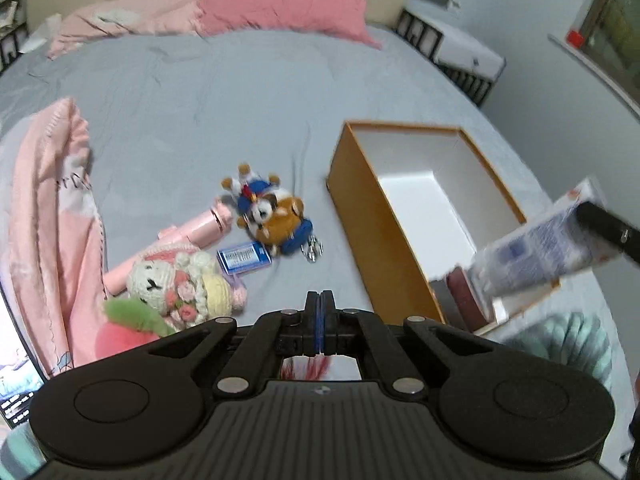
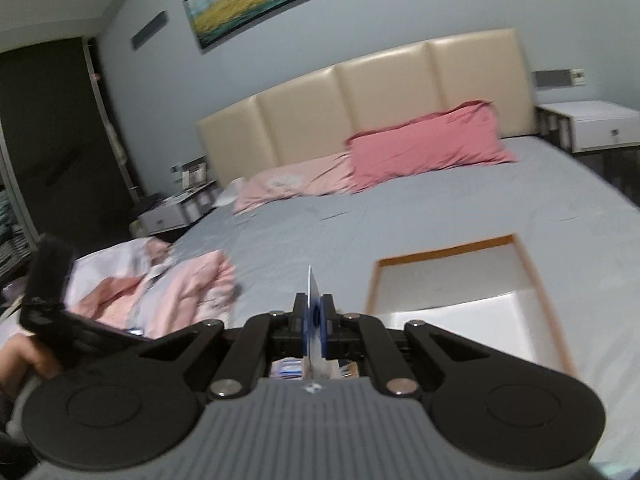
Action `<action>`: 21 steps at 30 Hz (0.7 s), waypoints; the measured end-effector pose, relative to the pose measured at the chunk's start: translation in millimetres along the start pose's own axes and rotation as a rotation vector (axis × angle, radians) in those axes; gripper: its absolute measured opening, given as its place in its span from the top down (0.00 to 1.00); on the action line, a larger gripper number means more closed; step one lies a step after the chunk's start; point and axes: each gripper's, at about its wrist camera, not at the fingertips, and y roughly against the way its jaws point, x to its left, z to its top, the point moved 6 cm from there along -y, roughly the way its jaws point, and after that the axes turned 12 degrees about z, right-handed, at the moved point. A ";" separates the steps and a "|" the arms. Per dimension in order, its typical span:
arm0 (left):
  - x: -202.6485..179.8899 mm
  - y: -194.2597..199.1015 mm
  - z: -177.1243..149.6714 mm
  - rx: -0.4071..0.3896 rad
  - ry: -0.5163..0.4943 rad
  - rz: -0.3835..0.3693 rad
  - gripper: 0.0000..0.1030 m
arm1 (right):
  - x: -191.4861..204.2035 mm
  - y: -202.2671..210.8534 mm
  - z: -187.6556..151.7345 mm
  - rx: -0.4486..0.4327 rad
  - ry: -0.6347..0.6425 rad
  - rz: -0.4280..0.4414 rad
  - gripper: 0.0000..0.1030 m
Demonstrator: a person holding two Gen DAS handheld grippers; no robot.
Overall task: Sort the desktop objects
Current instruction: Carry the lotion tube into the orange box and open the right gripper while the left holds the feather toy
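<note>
My left gripper (image 1: 321, 300) hangs shut above the grey bed sheet; red and white strands (image 1: 308, 368) show under its fingers, and I cannot tell if they are held. Ahead lie a plush dog in blue (image 1: 272, 212), a crocheted doll (image 1: 180, 284), a small blue pack (image 1: 244, 258) and a pink tube (image 1: 192, 232). An orange box with white inside (image 1: 420, 208) stands open to the right, with dark items (image 1: 460, 296) in its near end. My right gripper (image 2: 314, 302) is shut on a flat blue-and-white packet (image 1: 540, 248), which is over the box's near right corner (image 2: 460, 276).
A pink blanket (image 1: 52, 220) is bunched at the left, with a pink plush with a green leaf (image 1: 128, 320) beside it. Pillows (image 1: 280, 4) lie by the headboard and a white nightstand (image 1: 460, 48) stands at the back right. A teal knitted thing (image 1: 568, 344) sits near the box.
</note>
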 end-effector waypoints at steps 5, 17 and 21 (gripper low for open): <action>-2.3 -34.4 -18.4 0.144 -0.035 0.044 0.87 | -19.6 10.4 -4.5 0.004 -0.024 -0.053 0.95; -10.2 -83.8 -65.4 0.322 -0.067 0.116 0.44 | -86.5 10.5 -16.3 0.078 0.023 -0.273 0.95; -11.0 -97.7 -75.0 0.357 -0.096 0.172 0.44 | -104.6 -5.8 -33.6 0.147 0.004 -0.275 0.95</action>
